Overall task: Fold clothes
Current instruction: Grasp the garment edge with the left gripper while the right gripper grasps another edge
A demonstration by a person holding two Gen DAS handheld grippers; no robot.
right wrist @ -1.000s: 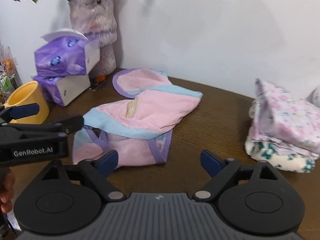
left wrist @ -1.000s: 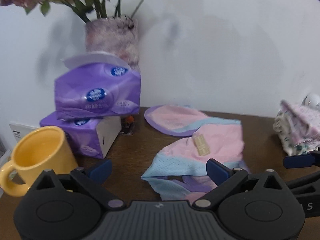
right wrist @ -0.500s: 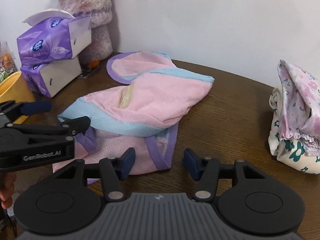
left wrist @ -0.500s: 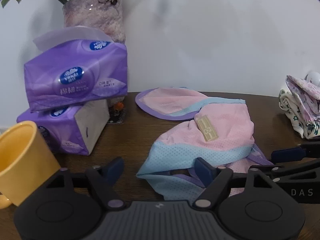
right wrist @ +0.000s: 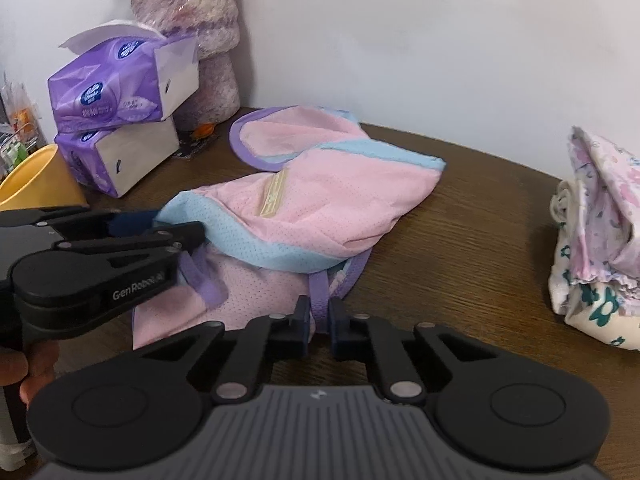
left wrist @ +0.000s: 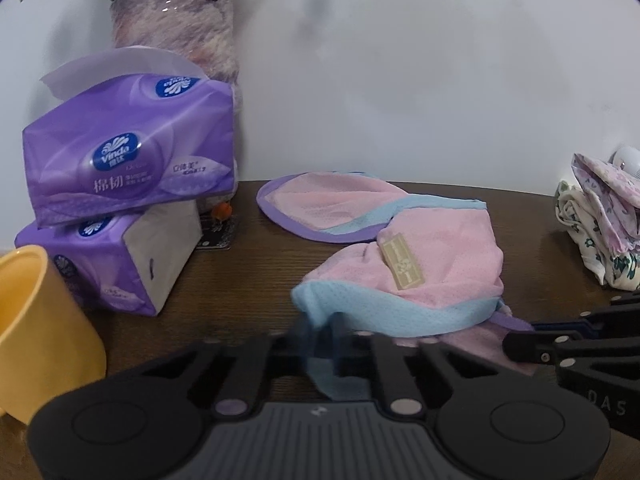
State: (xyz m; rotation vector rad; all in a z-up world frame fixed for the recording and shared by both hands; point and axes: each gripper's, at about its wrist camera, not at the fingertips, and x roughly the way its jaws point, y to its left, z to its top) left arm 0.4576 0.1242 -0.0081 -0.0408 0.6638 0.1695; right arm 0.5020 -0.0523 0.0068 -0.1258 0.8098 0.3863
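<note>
The pink garment (right wrist: 320,208) lies rumpled on the brown bench (right wrist: 460,248), partly doubled over itself, its blue band facing the person. The left claw (left wrist: 322,334) is pinched shut on the blue band at the near left corner, and the right claw (right wrist: 319,318) is closed on a purple strap at the near edge.

Both grips look thin to me. The mesh cloth is slippery and light, so a quick lift could pull the strap or band free of one claw and leave the piece hanging crooked from the other. The strap may also stretch without bringing the body along.

The yellow mug (left wrist: 36,332) and stacked tissue packs (left wrist: 120,208) sit close on the left; a wide sweep could knock them. The folded floral pile (right wrist: 596,240) sits well off to the right.
</note>
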